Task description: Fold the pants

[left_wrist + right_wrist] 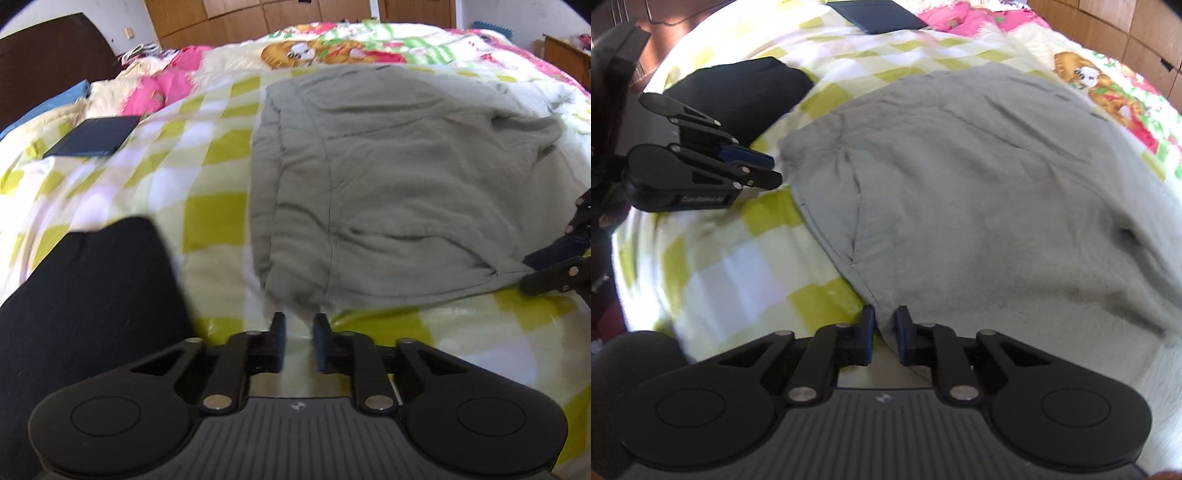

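Observation:
Grey-green pants (388, 177) lie folded over on the checked bedspread and also show in the right wrist view (979, 192). My left gripper (299, 332) is open, its fingertips just short of the near left corner of the pants, nothing between them. My right gripper (884, 326) is open with the near corner of the pants lying between its fingers. The left gripper also shows in the right wrist view (772, 170), beside the pants' left edge. The right gripper shows in the left wrist view (554, 273) at the pants' right edge.
A folded black garment (92, 295) lies left of the pants, also seen in the right wrist view (746, 96). A dark flat folded item (92, 136) lies further back on the yellow-green checked bedspread (207, 177). Wooden cupboards (258, 18) stand behind the bed.

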`<state>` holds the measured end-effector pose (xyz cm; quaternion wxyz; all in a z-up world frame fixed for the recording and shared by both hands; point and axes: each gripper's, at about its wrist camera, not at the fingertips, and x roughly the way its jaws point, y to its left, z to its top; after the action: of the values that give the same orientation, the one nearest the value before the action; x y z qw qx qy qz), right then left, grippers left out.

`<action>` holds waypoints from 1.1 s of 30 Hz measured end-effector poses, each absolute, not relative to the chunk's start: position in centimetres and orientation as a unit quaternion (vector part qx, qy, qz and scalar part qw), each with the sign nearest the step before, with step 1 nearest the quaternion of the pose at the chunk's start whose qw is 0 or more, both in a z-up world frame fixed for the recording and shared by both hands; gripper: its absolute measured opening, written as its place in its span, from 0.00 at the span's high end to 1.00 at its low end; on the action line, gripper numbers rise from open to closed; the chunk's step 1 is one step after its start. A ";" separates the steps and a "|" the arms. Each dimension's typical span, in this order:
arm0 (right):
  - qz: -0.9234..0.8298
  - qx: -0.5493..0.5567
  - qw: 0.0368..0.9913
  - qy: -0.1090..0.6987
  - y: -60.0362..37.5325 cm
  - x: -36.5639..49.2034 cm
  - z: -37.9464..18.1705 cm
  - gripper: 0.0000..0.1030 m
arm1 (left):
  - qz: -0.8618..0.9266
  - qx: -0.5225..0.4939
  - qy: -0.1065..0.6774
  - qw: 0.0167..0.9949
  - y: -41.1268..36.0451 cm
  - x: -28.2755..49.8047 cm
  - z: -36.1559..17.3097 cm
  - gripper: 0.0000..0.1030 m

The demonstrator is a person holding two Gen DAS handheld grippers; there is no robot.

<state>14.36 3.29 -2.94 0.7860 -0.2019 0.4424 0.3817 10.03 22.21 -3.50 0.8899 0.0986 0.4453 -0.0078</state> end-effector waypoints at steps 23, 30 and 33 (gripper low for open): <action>-0.099 0.224 0.892 0.380 -39.8 11.4 -1.8 0.58 | -0.117 0.128 0.388 0.905 5.5 9.3 0.2 0.64; -0.114 0.365 0.871 0.307 -47.5 12.4 -5.1 0.54 | -0.228 0.174 0.401 0.870 -6.5 11.4 -1.4 0.62; -0.107 0.380 0.870 0.296 -47.8 15.0 -5.9 0.64 | -0.244 0.189 0.403 0.862 -9.1 11.7 -1.5 0.61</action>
<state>14.97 -47.81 -5.86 0.8701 0.3798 0.2956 -0.1065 11.66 -9.11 -1.49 0.8616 0.1894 0.4028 -0.2437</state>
